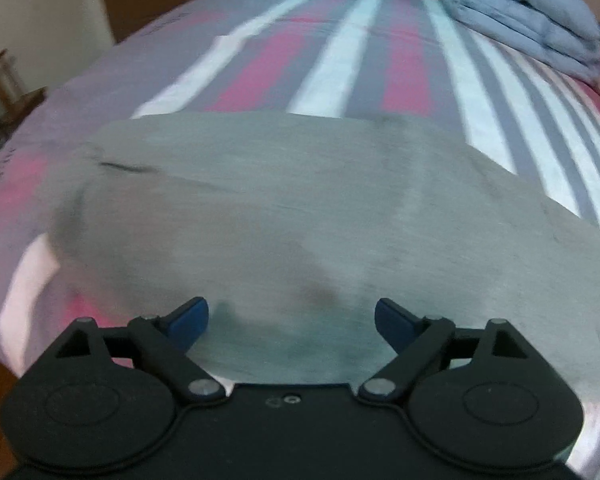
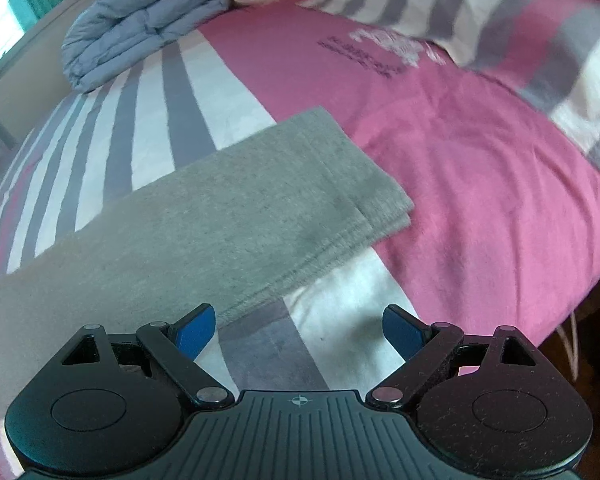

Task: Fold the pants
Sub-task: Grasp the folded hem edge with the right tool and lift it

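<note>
Both grippers, left (image 1: 291,320) and right (image 2: 299,326), are tilting down over the pants (image 2: 204,216), fingers spread wide, gripping nothing.

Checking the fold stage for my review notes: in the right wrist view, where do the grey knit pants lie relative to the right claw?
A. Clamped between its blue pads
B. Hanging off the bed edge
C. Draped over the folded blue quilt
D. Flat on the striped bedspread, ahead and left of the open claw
D: the grey knit pants lie flat on the striped bedspread, and the right claw stands open with nothing between its pads.
</note>
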`<state>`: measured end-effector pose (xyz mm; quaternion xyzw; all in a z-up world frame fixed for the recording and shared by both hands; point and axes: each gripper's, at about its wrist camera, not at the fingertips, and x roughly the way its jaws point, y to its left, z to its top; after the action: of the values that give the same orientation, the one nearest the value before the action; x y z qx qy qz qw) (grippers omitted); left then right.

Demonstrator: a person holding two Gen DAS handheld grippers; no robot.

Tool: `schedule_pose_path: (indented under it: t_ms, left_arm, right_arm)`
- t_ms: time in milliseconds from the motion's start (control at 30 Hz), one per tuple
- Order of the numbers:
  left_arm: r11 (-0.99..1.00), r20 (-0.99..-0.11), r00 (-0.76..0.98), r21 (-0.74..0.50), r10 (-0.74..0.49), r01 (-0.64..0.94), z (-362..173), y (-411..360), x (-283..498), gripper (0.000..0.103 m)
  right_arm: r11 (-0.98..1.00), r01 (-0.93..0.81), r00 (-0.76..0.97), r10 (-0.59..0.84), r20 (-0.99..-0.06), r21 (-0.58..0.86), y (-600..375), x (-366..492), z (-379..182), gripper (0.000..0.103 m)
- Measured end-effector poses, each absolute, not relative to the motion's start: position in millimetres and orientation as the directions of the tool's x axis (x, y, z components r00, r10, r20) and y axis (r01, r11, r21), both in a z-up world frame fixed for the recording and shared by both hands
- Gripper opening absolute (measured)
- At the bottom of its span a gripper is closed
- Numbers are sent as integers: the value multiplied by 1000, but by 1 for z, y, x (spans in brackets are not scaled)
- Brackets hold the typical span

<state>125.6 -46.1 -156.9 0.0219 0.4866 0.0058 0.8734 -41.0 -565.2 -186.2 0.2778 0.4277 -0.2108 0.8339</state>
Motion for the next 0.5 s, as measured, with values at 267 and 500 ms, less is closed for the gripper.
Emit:
schedule_pose_path:
  t_ms: [267,500]
  left_arm:
    - [982,-856,517,77,-23,171,-174,-110,122,84]
    - [978,-869,495,83,-22,189,-188,-128,121,91]
  right_arm:
    - [731,629,521,-146,-841,263,-576,-44,-186,89]
    - [646,668,548,-90,-832,370,-595,-34,-195,44]
